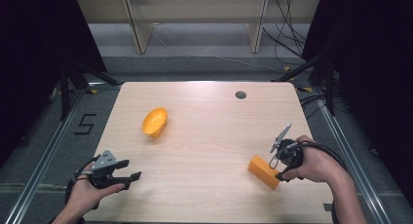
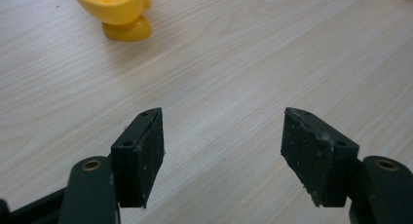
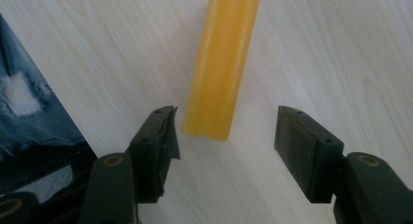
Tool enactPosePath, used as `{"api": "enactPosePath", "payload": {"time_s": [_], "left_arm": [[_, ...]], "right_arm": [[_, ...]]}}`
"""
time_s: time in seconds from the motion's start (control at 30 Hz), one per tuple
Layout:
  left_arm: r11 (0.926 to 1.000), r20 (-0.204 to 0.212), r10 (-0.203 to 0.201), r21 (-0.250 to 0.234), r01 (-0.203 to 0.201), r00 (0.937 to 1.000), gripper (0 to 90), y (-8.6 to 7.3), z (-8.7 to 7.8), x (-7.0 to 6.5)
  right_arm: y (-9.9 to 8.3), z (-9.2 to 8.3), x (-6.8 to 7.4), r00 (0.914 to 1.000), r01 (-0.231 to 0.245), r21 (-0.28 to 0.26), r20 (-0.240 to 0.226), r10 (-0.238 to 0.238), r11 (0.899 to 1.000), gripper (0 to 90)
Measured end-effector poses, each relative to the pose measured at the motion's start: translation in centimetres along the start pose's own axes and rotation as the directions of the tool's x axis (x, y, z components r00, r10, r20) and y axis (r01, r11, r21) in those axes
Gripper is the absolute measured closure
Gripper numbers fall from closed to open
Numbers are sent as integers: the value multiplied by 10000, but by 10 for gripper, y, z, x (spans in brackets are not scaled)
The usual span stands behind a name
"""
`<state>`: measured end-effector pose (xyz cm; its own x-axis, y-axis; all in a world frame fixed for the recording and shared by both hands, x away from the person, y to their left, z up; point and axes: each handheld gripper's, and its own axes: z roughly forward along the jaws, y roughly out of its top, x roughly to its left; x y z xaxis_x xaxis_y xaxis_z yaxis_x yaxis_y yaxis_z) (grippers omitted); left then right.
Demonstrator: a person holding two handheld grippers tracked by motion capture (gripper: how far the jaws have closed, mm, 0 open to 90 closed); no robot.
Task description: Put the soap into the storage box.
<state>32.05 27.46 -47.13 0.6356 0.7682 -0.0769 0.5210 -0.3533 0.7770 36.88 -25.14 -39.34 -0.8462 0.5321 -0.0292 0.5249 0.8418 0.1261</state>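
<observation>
Orange block point(image 1: 264, 172) lay flat on the table point(image 1: 204, 151), just in front of my right gripper point(image 1: 279, 169), near the table's right edge. In the right gripper view the block point(image 3: 220, 63) ran away from the jaws, its near end just beyond the tips and nearer the left pad; jaws spread wide, pinching nothing.

Risks as I judged them: the block sat off-centre, so on closing the left pad would likely meet it first and shove or pivot it instead of gripping. Its faces looked smooth and slightly waxy, edges rounded; a pinch near the end could let it slip or swing down when lifted. It was also close to the table's right edge, so a hard nudge could push it off.

Block: long, rectangular, solid-looking, matte orange-yellow.

Well left of the block and further back, an orange cup point(image 1: 155, 121) lay tipped on its side; glossy plastic, rounded bowl, short foot.

Left gripper point(image 1: 130, 175), well left of the block, hovered with jaws spread, empty.

Table: pale wood-grain laminate.
</observation>
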Motion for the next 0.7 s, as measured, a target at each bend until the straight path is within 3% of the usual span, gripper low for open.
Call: {"api": "enactPosePath", "payload": {"time_s": [0.03, 0.07, 0.27, 0.4, 0.43, 0.47, 0.63, 0.7], "left_arm": [[10000, -7, -13, -27, 13, 10000, 315, 0, 0, 0], [10000, 10, -18, -30, 18, 10000, 315, 0, 0, 0], [9998, -10, 118, 134, -118, 9999, 314, 0, 0, 0], [10000, -13, 35, 4, -35, 10000, 313, 0, 1, -1], [9998, 52, -182, -45, 182, 9998, 313, -1, 2, -2], [10000, 43, -42, 86, 42, 10000, 312, -1, 1, -1], [9999, 31, 93, 127, -93, 10000, 311, 0, 0, -1], [9999, 1, 109, 107, -109, 9999, 311, -1, 1, 0]], "right_arm": [[0, 0, 0, 10000, 0, 0, 0, 0, 10000, 396], [5, 5, -2, 9999, 117, 335, 52, -119, 9994, 387], [11, 14, 3, 9997, 201, 374, -128, -196, 9991, 362], [15, 22, 5, 9994, 327, 462, -152, -320, 9984, 354], [17, 25, 6, 9993, 349, 482, -156, -342, 9982, 352], [18, 27, 7, 9992, 339, 530, -210, -328, 9980, 352], [24, 38, 6, 9994, 357, 692, 10, -359, 9970, 443], [28, 43, 5, 9988, 491, 750, -2, -492, 9960, 532]]}}
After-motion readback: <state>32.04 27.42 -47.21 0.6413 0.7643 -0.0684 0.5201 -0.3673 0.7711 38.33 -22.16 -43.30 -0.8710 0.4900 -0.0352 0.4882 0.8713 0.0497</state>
